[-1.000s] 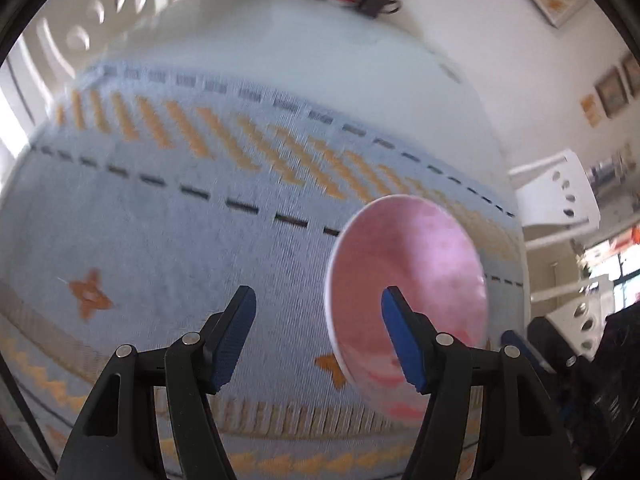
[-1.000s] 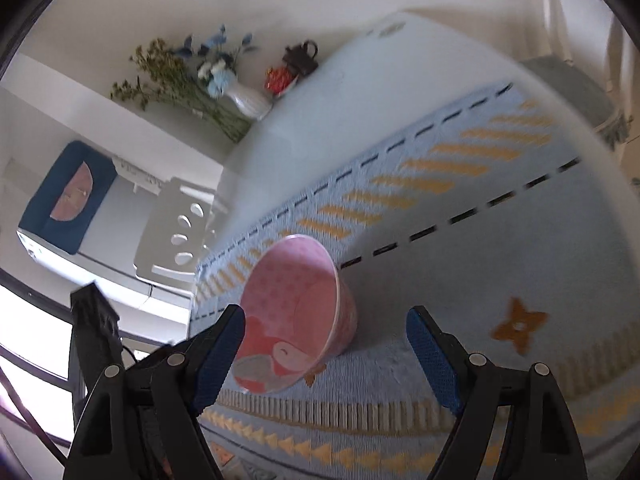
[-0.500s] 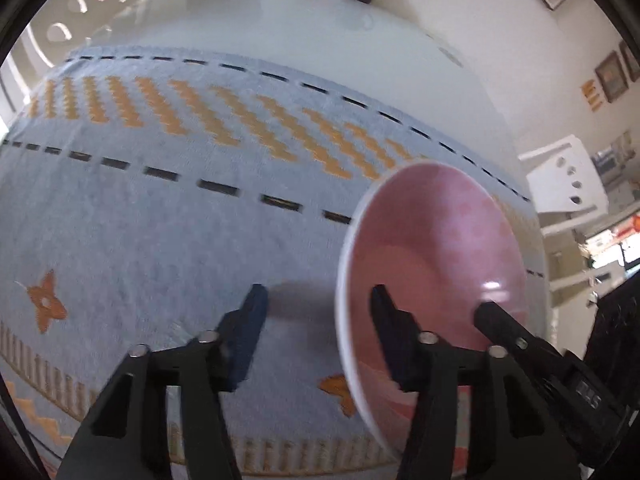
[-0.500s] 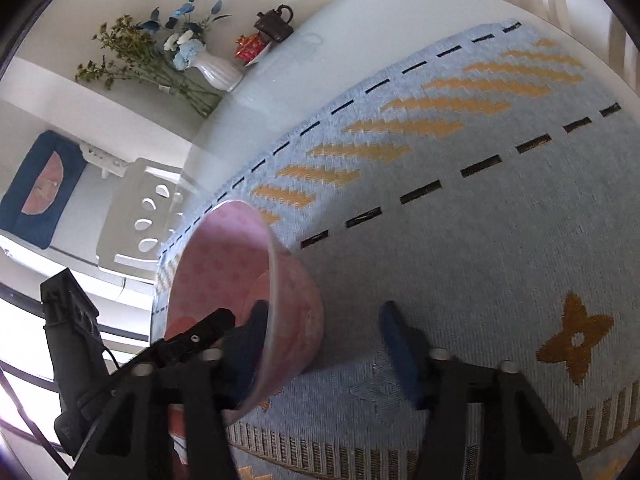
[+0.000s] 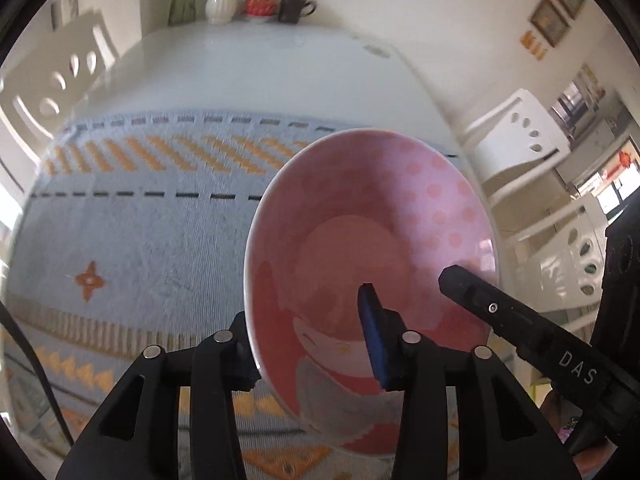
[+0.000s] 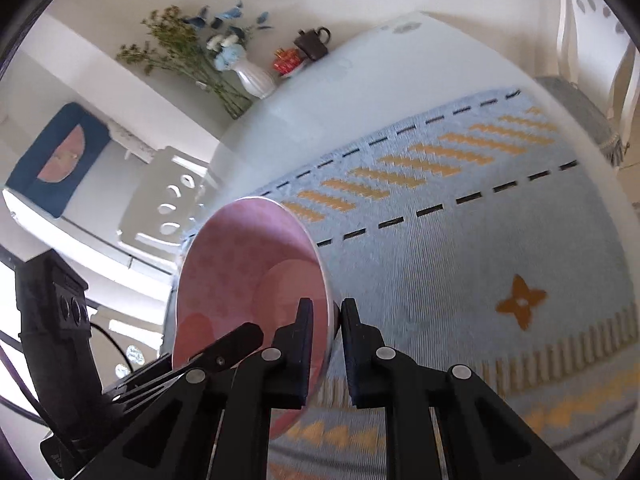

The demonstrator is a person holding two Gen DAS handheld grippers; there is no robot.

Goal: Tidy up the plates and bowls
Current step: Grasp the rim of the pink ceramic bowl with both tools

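A pink bowl (image 5: 372,220) with a dotted inside and a cartoon figure is held tilted above the blue patterned cloth (image 5: 132,220). My left gripper (image 5: 308,328) is shut on its near rim, one finger inside the bowl and one outside. My right gripper (image 6: 326,316) is shut on the opposite rim of the same bowl (image 6: 240,264), one finger inside and one outside. The right gripper's finger (image 5: 480,304) shows inside the bowl in the left wrist view. The left gripper's finger (image 6: 228,344) shows in the right wrist view.
The cloth (image 6: 480,240) covers a white table (image 5: 260,64). At the table's far end stand a white vase with flowers (image 6: 252,76), a red object (image 6: 286,60) and a dark teapot (image 6: 314,42). White chairs (image 5: 520,144) stand around the table.
Both grippers have closed onto the bowl's rim from opposite sides. The bowl has risen off the cloth and tilted, and both views have pulled up and back.
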